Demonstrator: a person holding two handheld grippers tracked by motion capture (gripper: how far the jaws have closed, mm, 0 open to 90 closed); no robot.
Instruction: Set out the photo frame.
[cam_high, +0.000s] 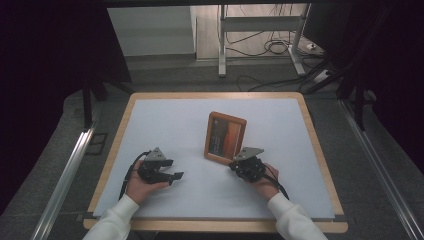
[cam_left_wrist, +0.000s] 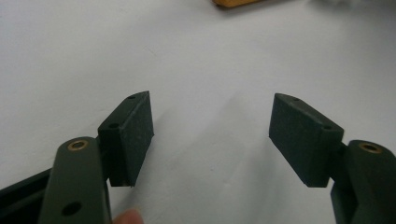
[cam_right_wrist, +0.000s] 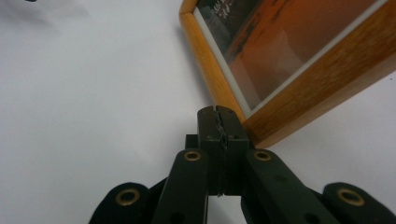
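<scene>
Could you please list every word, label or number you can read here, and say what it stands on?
None can be read.
Picture frame: a few pale lines of lettering sit at the top of the print behind the glass, too blurred to make out.
White table, left claw and right claw: no marking legible.

High view: evenly lit from above, white surface (cam_high: 190, 125) bright, surroundings fall off to near-black at left and right edges. Soft short shadows under both tools; picture slightly soft overall, mild noise. Left gripper view: dim, greyish cast, faint diffuse shadow between the pads (cam_left_wrist: 135, 135), top edge blurred (orange thing out of focus). Right gripper view: brighter, the picture frame (cam_right_wrist: 322, 79) sharp enough, hazy sheen on its glass, near tool parts soft.
</scene>
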